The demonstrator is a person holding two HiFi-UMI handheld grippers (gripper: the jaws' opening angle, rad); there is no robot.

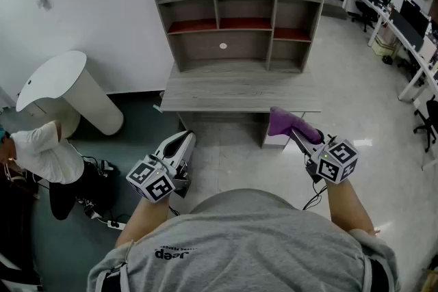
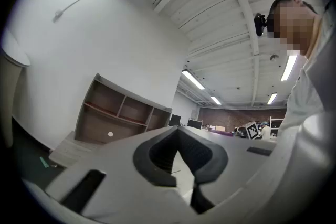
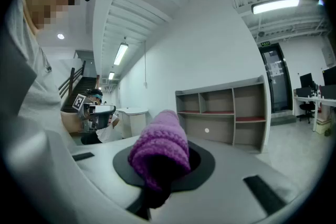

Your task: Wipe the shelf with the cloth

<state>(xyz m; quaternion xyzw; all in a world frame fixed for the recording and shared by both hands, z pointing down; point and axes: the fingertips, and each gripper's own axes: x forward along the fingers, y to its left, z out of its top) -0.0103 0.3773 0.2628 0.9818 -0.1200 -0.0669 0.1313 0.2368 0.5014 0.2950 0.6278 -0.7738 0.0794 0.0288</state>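
Purple knitted cloth (image 1: 286, 122): clamped in the right hand-held gripper (image 1: 298, 137) at centre right of the head view, its bunched end protruding forward, apparently to serve as the wiping face. Grey shelf (image 1: 239, 24): upper centre, well apart from the cloth, so wiping is judged not begun. Left hand-held gripper (image 1: 183, 144): jaws closed on nothing, lower left. Both forearms reach forward, aimed at the shelf.
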